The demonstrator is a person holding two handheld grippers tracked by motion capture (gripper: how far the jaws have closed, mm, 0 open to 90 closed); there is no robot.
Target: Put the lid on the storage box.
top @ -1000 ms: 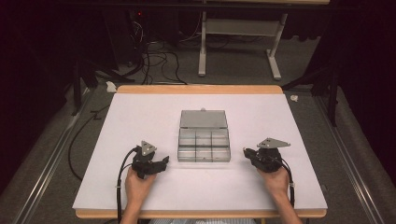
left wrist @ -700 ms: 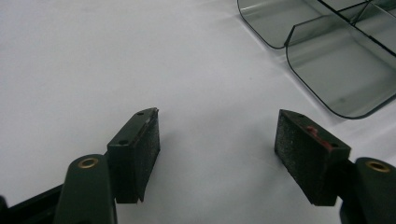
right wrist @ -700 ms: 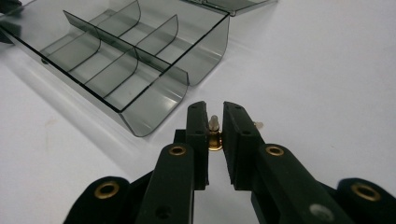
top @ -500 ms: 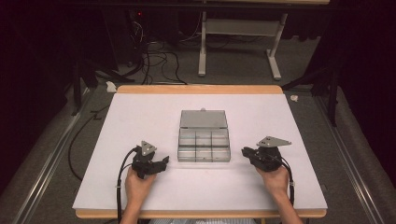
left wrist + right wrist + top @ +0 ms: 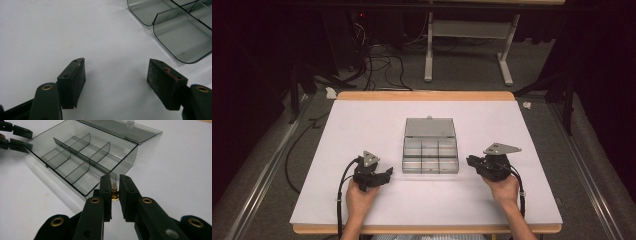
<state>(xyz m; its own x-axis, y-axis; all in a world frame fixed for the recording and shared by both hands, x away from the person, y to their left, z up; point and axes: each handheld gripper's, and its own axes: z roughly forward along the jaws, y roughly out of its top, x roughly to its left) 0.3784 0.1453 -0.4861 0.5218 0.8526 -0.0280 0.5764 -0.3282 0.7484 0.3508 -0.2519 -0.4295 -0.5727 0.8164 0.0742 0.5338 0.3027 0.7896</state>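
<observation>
A smoke-grey clear compartment box lies open at the table's middle, its lid folded back flat behind it. My right gripper sits just right of the box, level with its front. In the right gripper view its jaws are shut on a small brass piece with a pale tip, held right by the box's near corner. My left gripper rests low, left of the box's front corner. In its own view its jaws stand open over bare table, with the box's rounded compartments ahead to the right.
The white table top has a wooden edge at the back. The box's compartments look empty. Cables trail from both grippers off the near edge. Beyond the table are floor cables and a white desk frame.
My right gripper has edged slightly left toward the box with the small piece still in it. The left gripper has stayed put.
</observation>
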